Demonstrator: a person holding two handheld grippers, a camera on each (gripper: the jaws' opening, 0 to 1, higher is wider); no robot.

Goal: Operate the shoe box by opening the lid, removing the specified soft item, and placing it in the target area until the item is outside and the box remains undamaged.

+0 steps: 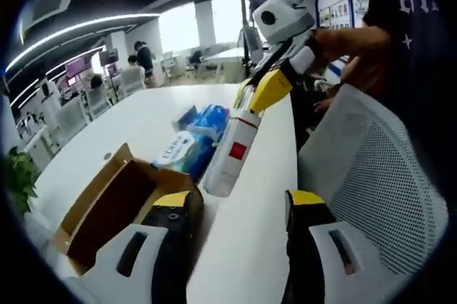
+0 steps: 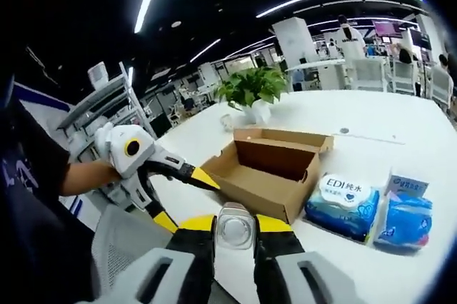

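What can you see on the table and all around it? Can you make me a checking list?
Surface: white table, mostly bare.
Job's things: cardboard shoe box, lid open; EDI tissue pack and blue pack lying outside, beside it.
Clutter: white bottle with a red label.
Grippers: left tongs open, holding nothing; right tongs shut on the bottle.
Cables: nothing seen.
Surroundings: potted plant behind the box; mesh chair at the table's edge.
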